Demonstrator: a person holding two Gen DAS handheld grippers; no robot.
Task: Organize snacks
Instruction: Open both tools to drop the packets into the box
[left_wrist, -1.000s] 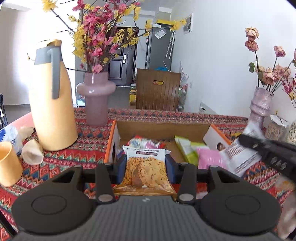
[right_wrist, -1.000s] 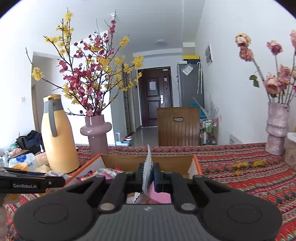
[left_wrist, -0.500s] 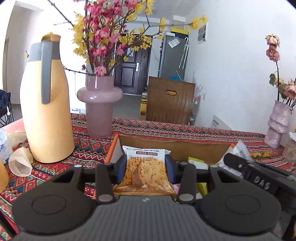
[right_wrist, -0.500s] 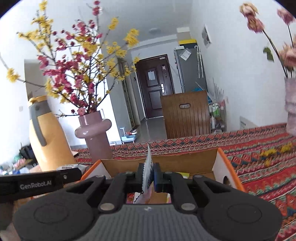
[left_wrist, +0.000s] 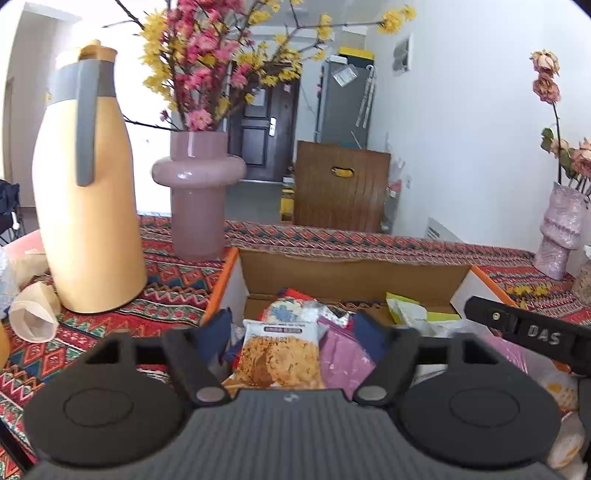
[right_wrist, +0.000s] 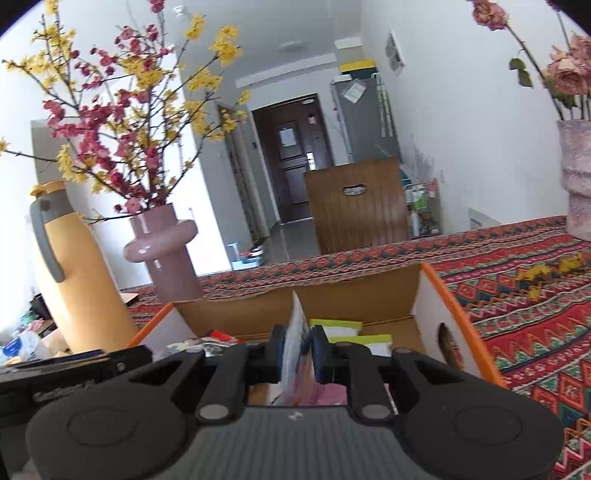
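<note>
Patterned red tablecloth (left_wrist: 369, 245) covers the table, white wall on the right, dark door and grey fridge down the hall behind. Open cardboard box (left_wrist: 354, 271) with orange-edged flaps sits near the table's front edge, between both grippers and the far edge.

Left gripper (left_wrist: 291, 334): jaws opening, fingers spread wide, pads clear of the crisp packet (left_wrist: 279, 356). Packet lies between them, not pressed, resting in the box at its near left side on top of other snacks. Pink packet (left_wrist: 345, 363) is just beside it on the right, green-yellow packet (left_wrist: 406, 312) further right toward the box's far right corner.

Right gripper (right_wrist: 299, 354): jaws opening, only slightly apart. White-and-pink printed packet (right_wrist: 295, 347) stands edge-on between the pads over the box's middle; left pad looks to be touching it, but contact on the right pad is hard to tell through the blur.

Table's left side: yellow jug (left_wrist: 86, 192) with grey handle, upright; pink vase (left_wrist: 197, 188) with pink and yellow blossoms just beside it, near the box's far left corner. Paper cup (left_wrist: 33, 317) lies on its side at the left edge. Textured pink vase (left_wrist: 559, 234) with dried roses stands at the right far edge.
</note>
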